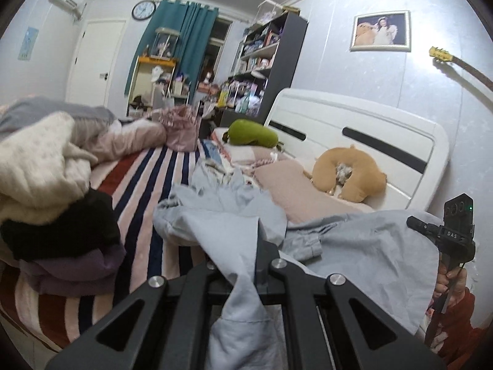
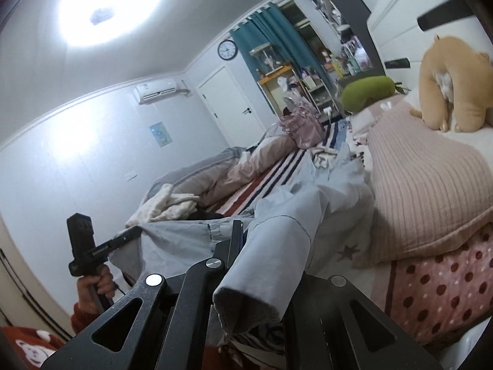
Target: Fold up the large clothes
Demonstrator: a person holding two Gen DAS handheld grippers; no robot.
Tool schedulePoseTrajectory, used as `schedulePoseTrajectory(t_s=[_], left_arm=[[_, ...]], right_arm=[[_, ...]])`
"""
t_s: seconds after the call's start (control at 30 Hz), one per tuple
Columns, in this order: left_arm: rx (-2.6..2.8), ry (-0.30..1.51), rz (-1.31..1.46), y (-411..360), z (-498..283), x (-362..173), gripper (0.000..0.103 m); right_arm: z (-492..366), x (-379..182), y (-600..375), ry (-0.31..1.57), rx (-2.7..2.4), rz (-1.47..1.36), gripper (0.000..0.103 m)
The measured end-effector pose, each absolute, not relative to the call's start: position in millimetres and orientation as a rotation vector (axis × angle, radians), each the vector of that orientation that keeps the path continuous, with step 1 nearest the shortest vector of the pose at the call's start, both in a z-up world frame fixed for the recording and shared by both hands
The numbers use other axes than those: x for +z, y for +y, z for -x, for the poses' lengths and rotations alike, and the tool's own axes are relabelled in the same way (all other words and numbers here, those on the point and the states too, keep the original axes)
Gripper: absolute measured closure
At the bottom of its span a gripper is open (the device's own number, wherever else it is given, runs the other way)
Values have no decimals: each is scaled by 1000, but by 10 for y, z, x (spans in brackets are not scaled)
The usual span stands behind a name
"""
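Observation:
A large pale blue garment [image 1: 222, 225] lies crumpled across the striped bed, lifted at its near edge. My left gripper [image 1: 246, 265] is shut on a fold of it, the cloth hanging down between the fingers. My right gripper [image 2: 246, 246] is shut on another part of the same garment [image 2: 277, 225], which drapes over its fingers. Each gripper shows in the other's view: the right one at the far right [image 1: 431, 231], the left one at the lower left [image 2: 123, 237], both at the garment's edge.
A pile of cream, black and purple clothes [image 1: 52, 191] sits on the left of the striped bedspread [image 1: 148, 172]. A pink pillow [image 2: 425, 191], a tan plush [image 1: 348, 172] and a green plush [image 1: 252, 132] lie by the white headboard [image 1: 363, 129].

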State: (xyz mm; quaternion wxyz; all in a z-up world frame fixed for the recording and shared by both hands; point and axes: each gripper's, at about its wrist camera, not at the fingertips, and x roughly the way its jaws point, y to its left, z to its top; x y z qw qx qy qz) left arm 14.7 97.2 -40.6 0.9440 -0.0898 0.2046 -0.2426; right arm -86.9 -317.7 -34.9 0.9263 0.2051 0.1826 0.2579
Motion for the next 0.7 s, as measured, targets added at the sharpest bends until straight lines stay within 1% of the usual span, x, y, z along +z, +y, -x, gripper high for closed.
schedulePoseTrajectory(t_s=[0.2,0.27,0.37,0.47,0.57,0.7], left_arm=[[-540,326,204,1203,223,-47,101],[-530,312,196,1255,200,39,101],[-471,322,166,1283,-46,123,100],[-427,375,166,1304,-540,111,100],[-368,472,156,1255,-1258,10,100],[-304,582,143,1125,-2152,-228,98]], right_arm=[[1174,42,-3131,345,516,-331,103],[1166,152,-3155,329,501,-305,103],[977,276,-3217,324,457,-274,103],[561,318,-3338,353,423,-282,103],[-32,276,-3428,413,368,-273,103],[-1043,48,-3527,527,280,-270,103]])
